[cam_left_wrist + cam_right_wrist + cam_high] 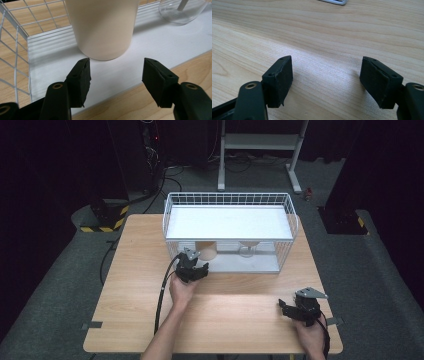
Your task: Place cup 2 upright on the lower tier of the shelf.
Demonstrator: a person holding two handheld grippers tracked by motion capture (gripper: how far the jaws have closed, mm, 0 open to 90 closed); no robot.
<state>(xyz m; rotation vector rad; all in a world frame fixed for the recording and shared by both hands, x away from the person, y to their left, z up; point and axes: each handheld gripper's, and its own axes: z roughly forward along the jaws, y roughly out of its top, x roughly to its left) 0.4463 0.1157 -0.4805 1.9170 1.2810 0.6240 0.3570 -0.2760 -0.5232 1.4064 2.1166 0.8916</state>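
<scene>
A cream cup (pixel 206 251) stands on the white lower floor of a wire basket (pixel 173 210) at the table's far side. Close up in the left gripper view, the cup (pixel 102 27) rises just beyond my jaws, resting on the white floor (pixel 50 65). My left gripper (pixel 192 270) sits at the basket's open front, open (pixel 116 62), with nothing between its pads. A clear glass (pixel 248 249) stands to the cup's right (pixel 182 10). My right gripper (pixel 287 309) rests near the table's front right, open (pixel 327 60) over bare wood.
The basket has a white upper shelf (pixel 227 222) over the cup and glass, and wire walls (pixel 15 50) at the left. A metal stand (pixel 260 142) and cables lie on the floor beyond the table (pixel 140 295).
</scene>
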